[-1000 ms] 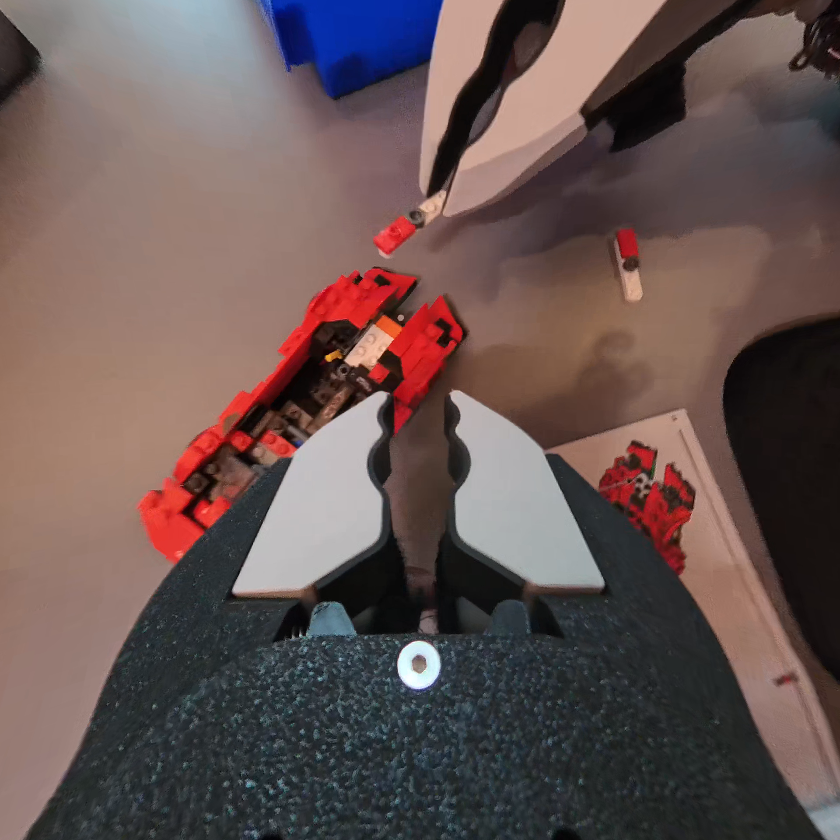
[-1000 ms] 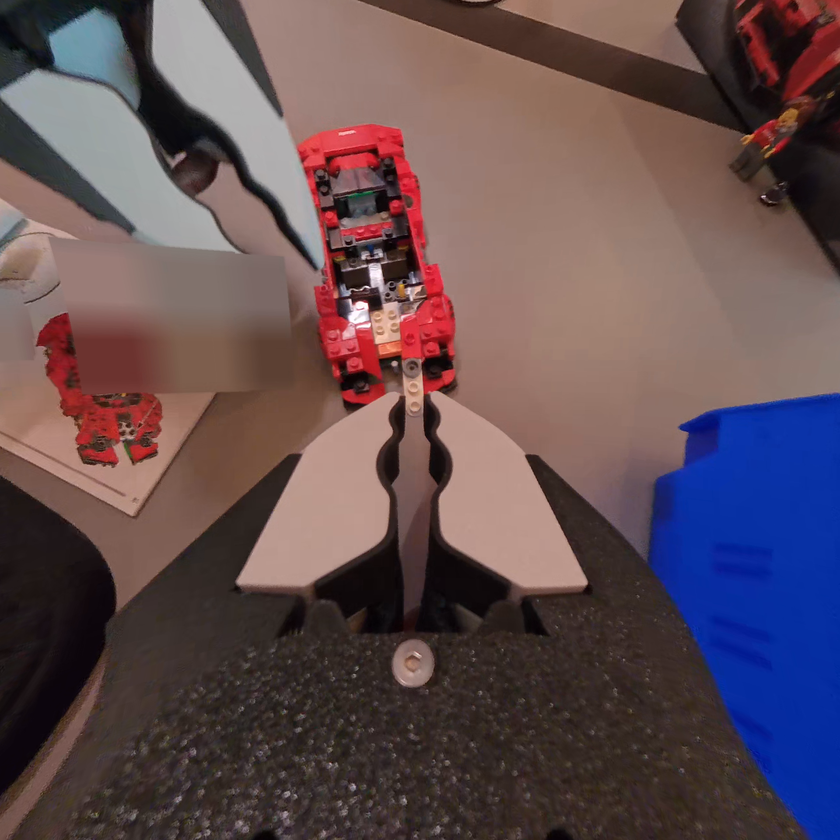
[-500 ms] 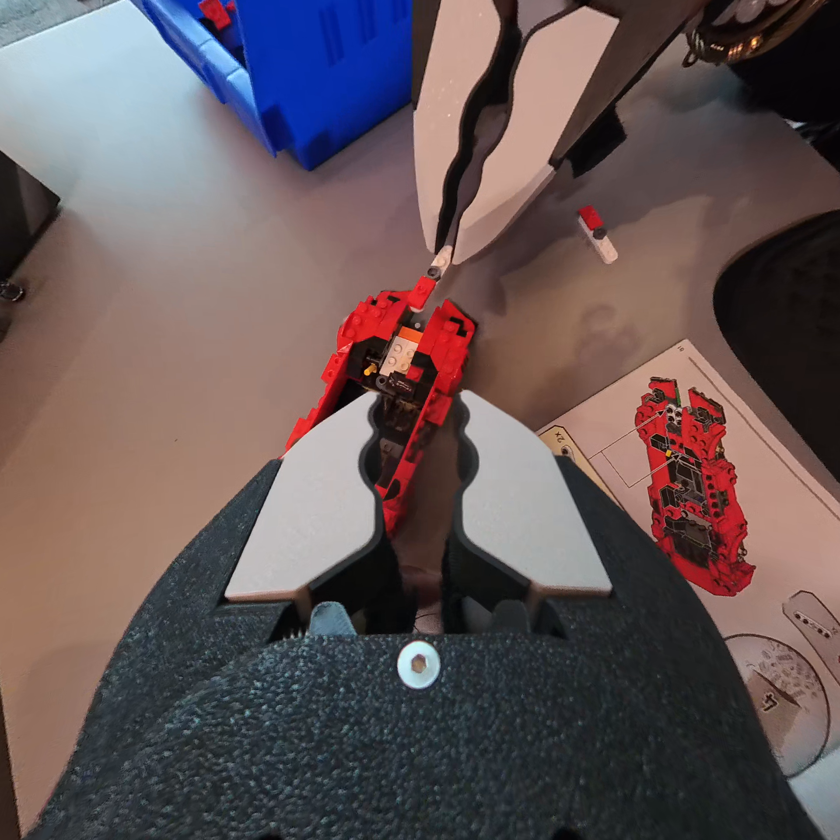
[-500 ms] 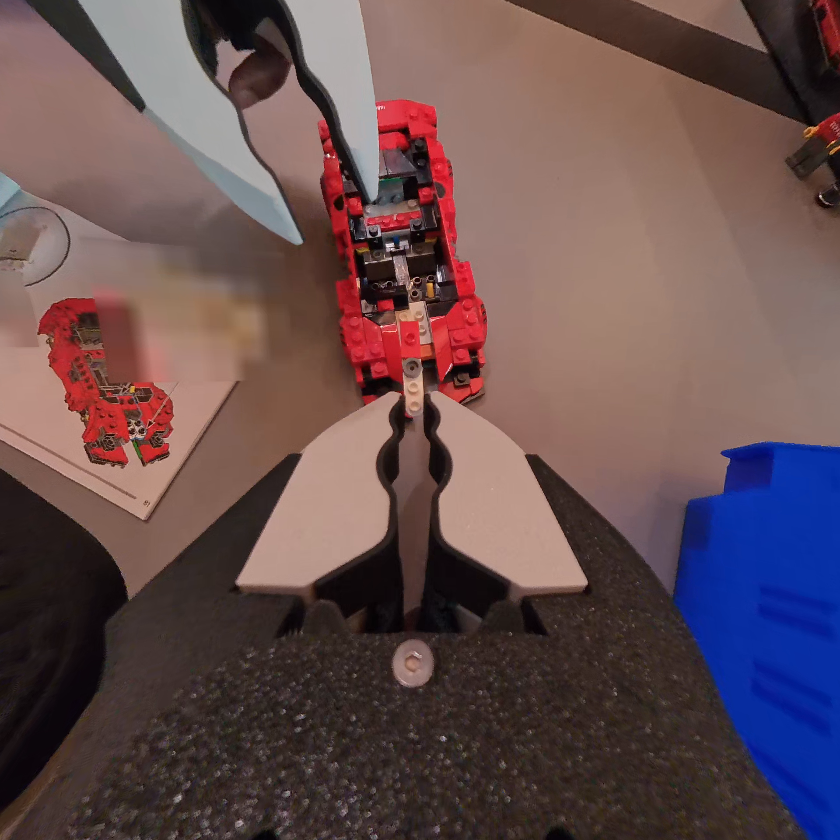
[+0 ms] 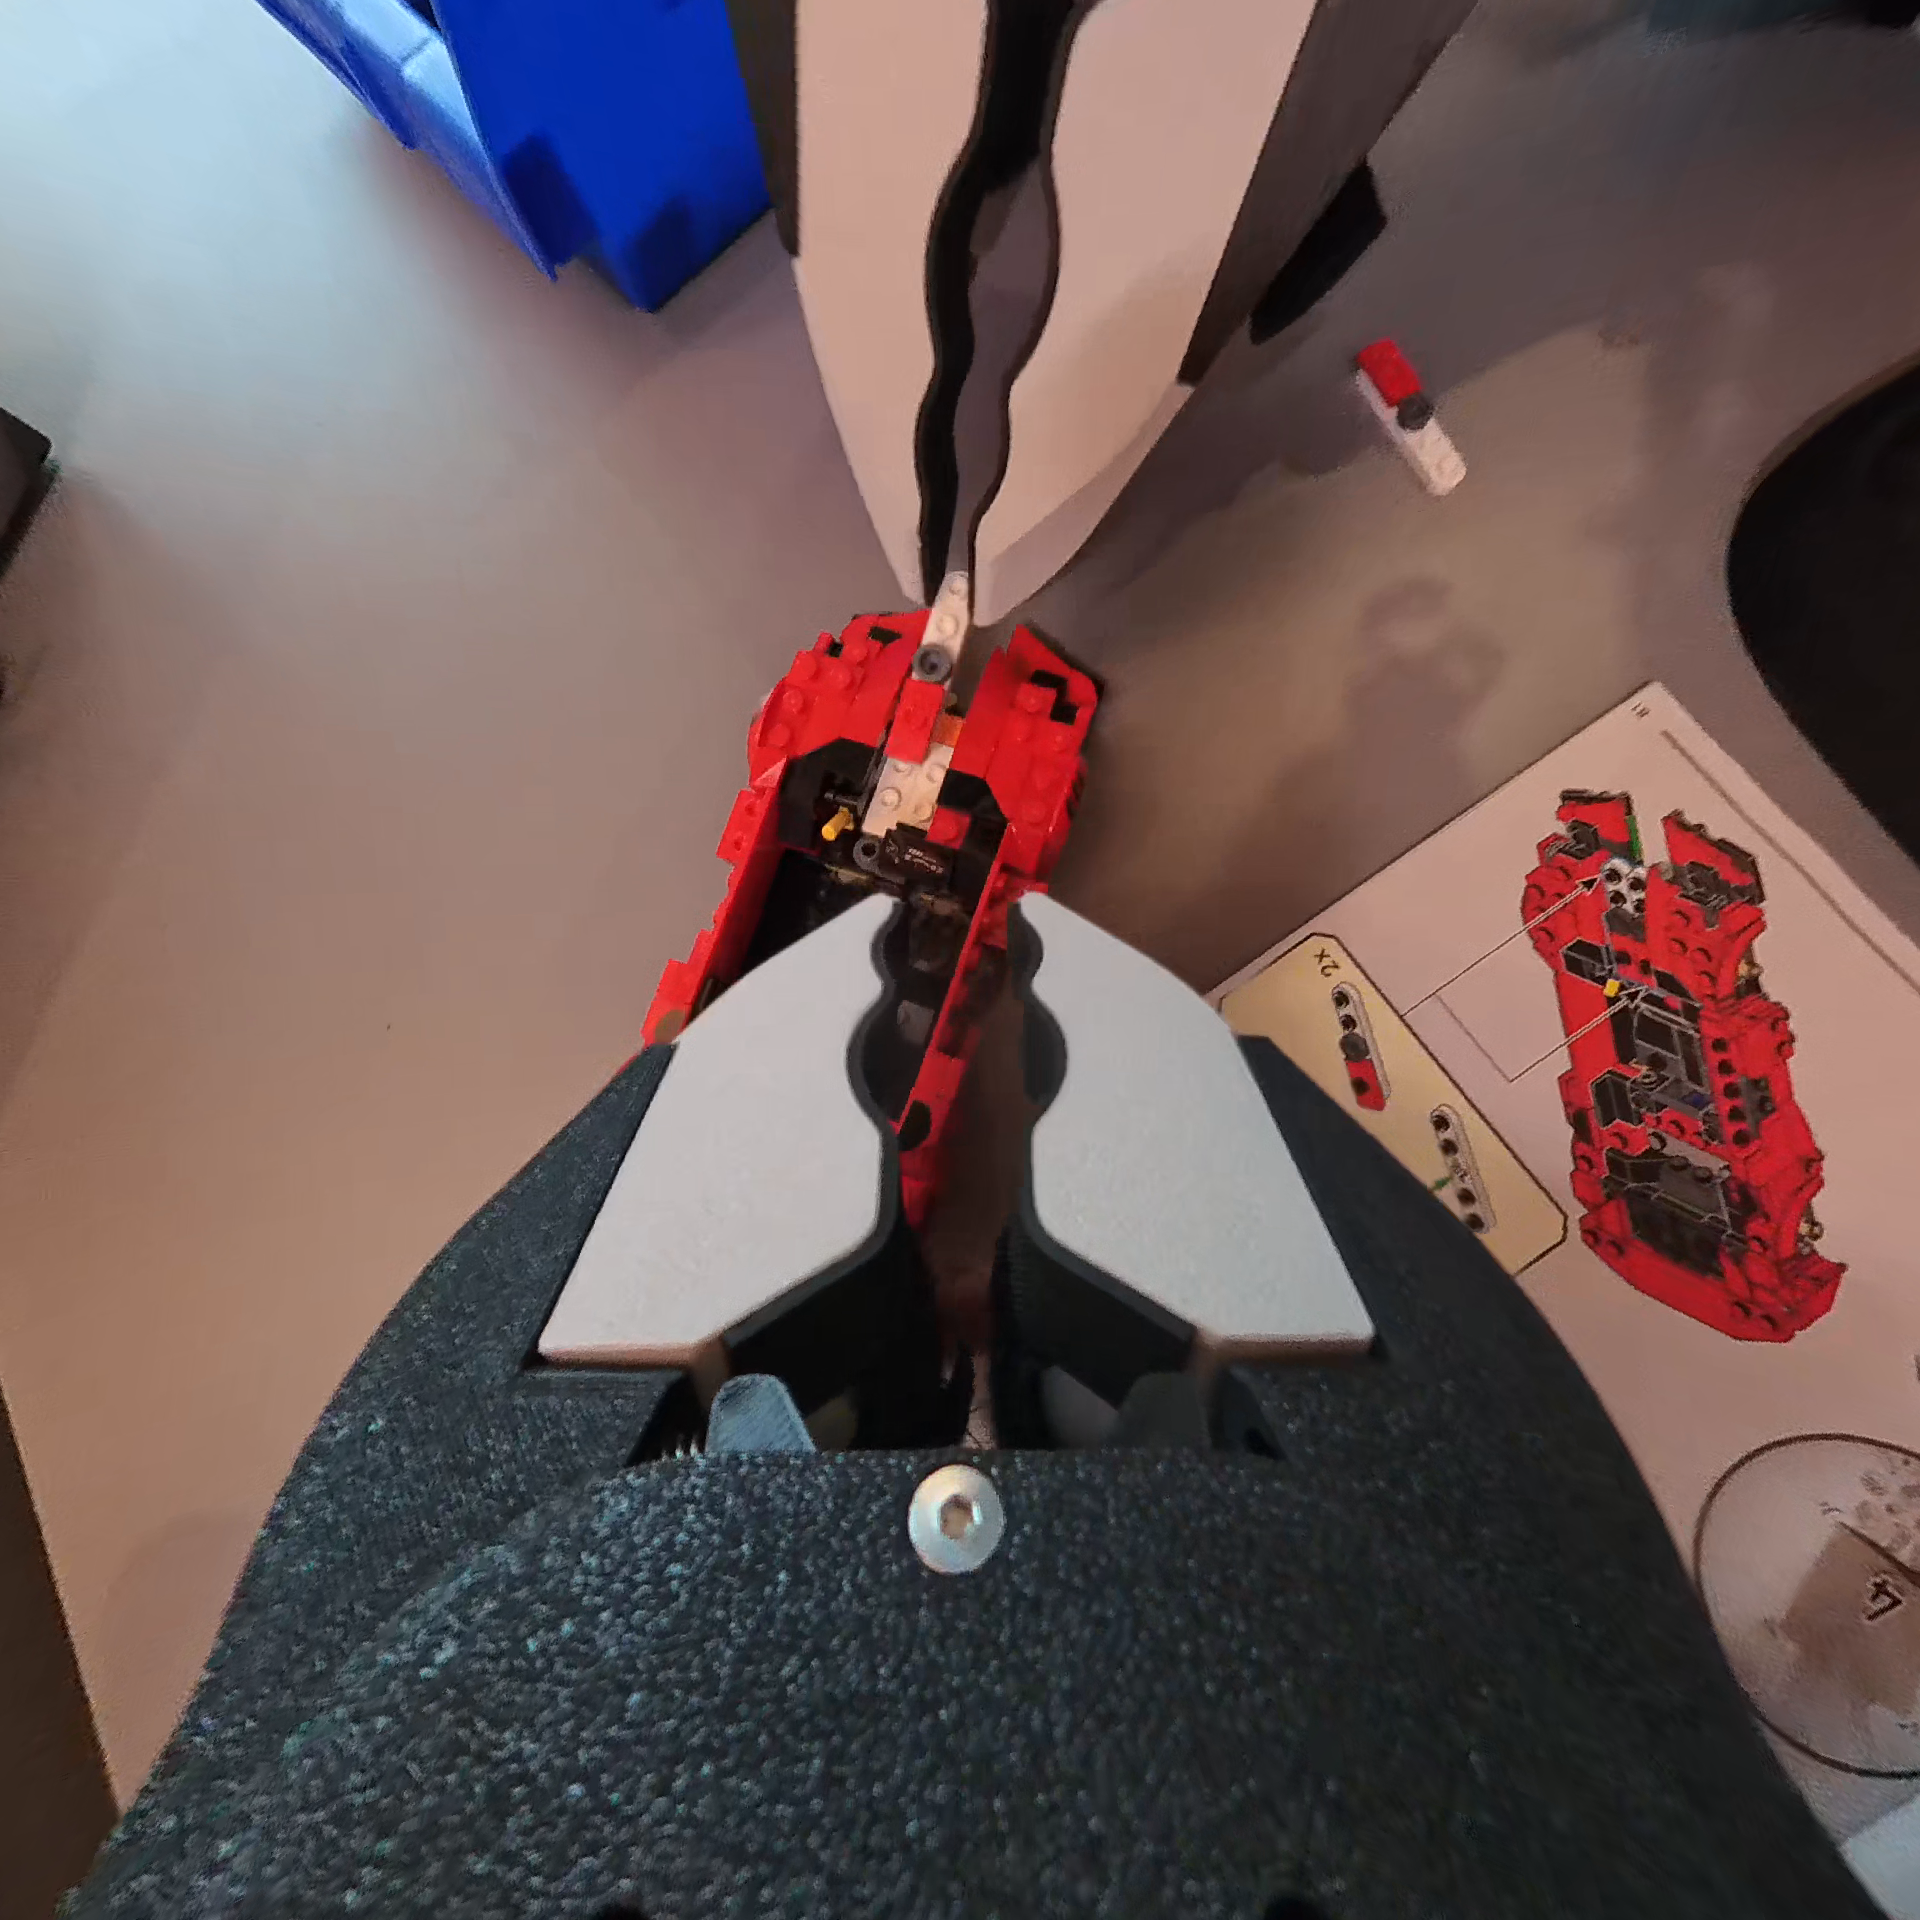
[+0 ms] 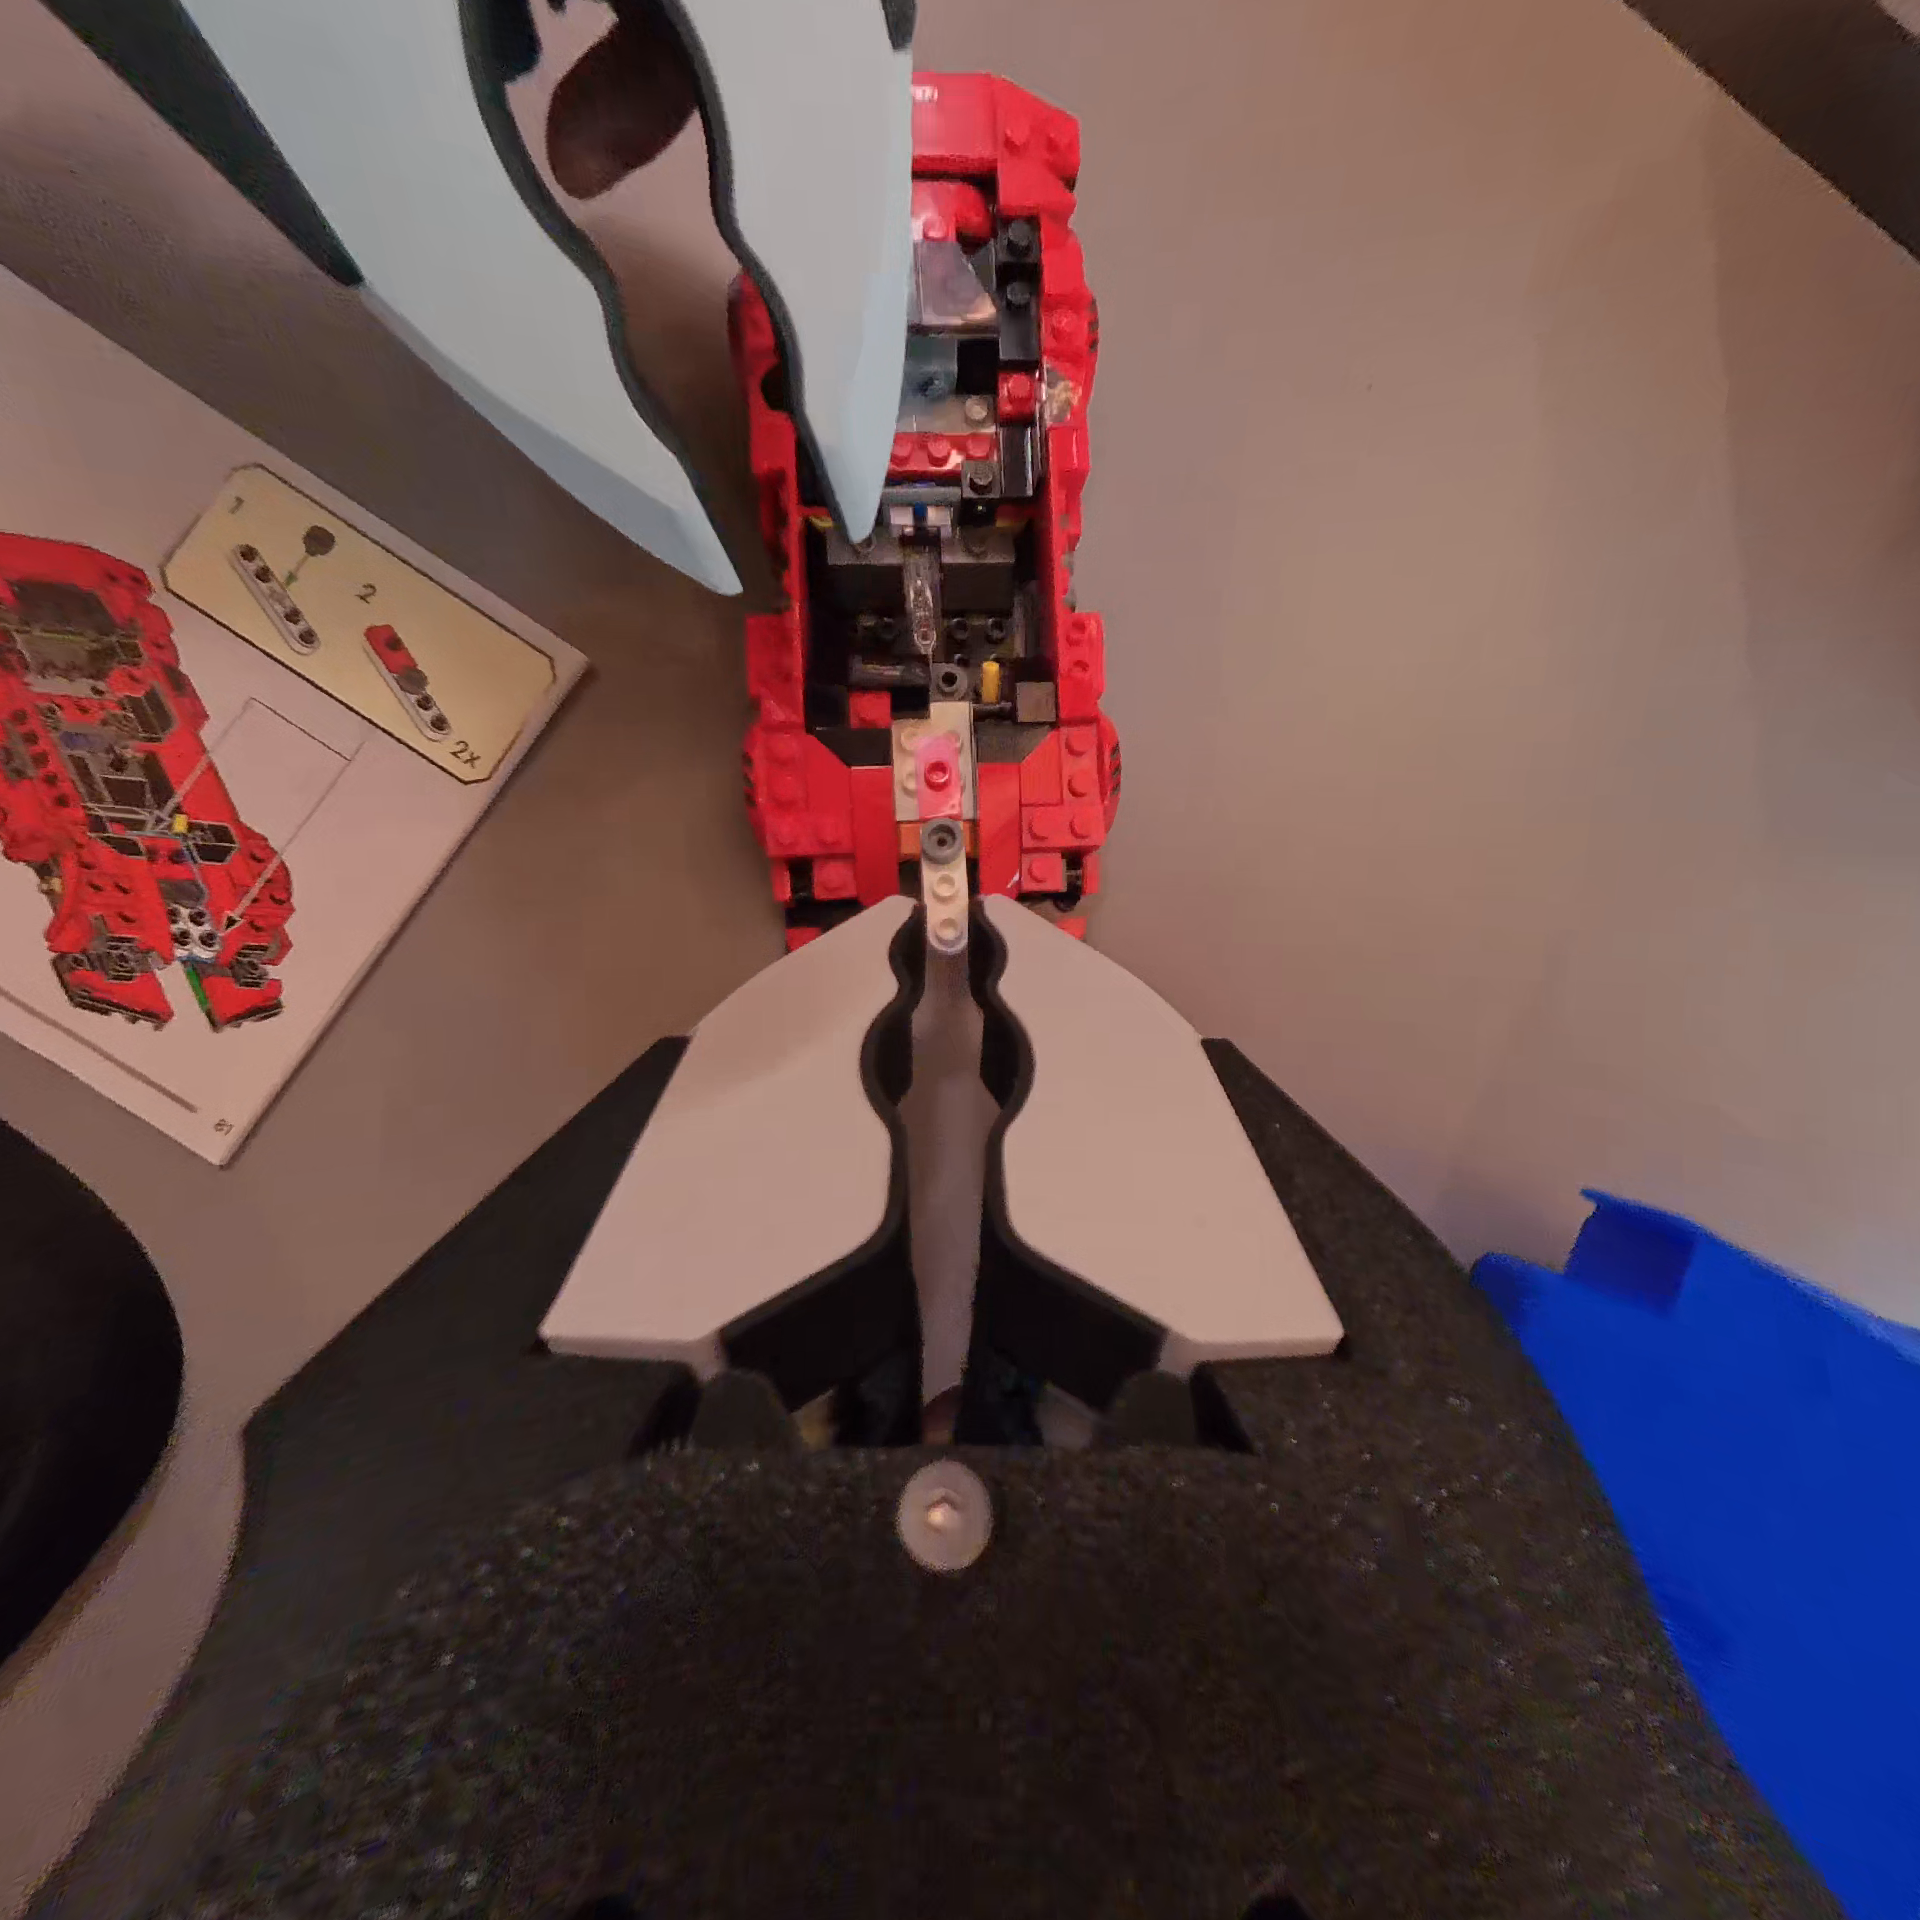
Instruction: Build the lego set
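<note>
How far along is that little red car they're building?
Much of the red car body is assembled, its interior uncovered. In hand: the right tongs pinch a thin white strip over one end; the left tongs straddle the car's side. Left: a matching strip lies unused.

Half-built red lego car (image 6: 925, 582), roofless, on table.

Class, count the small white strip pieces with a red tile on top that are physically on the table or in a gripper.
2: one strip is held by the right gripper over the red car; a second strip lies loose on the table. Others may be hidden.
</note>
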Demonstrator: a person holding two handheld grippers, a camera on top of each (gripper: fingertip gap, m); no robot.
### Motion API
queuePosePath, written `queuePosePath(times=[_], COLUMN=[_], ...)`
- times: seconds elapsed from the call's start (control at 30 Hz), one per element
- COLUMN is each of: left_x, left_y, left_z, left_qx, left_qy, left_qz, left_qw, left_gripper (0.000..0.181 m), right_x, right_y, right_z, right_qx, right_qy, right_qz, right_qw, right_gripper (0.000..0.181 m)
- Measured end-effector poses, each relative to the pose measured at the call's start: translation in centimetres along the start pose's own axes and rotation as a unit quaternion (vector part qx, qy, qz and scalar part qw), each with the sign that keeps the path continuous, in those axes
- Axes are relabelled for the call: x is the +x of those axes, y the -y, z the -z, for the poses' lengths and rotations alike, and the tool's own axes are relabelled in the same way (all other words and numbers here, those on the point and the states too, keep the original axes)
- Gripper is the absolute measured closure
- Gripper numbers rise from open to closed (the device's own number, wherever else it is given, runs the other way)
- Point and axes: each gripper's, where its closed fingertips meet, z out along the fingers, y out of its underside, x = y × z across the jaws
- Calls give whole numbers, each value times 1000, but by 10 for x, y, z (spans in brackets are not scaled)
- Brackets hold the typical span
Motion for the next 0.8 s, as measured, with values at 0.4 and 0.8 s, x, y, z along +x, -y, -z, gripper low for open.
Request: queuePosePath(times=[0.4, 0.8], left_x=[-10, -11], left_y=[3, -1], left_z=[-6, -14], left_qx=[16, 16], left_qy=[12, 3], left_qz=[8, 21], left_qw=[1000, 1000], left_gripper=[176, 176], right_x=[-1, -1], right_y=[4, 4], right_z=[-10, -13], right_qx=[-52, -46], right_qy=[19, 33], right_qz=[38, 26], right_qw=[998, 998], right_gripper=[174, 174])
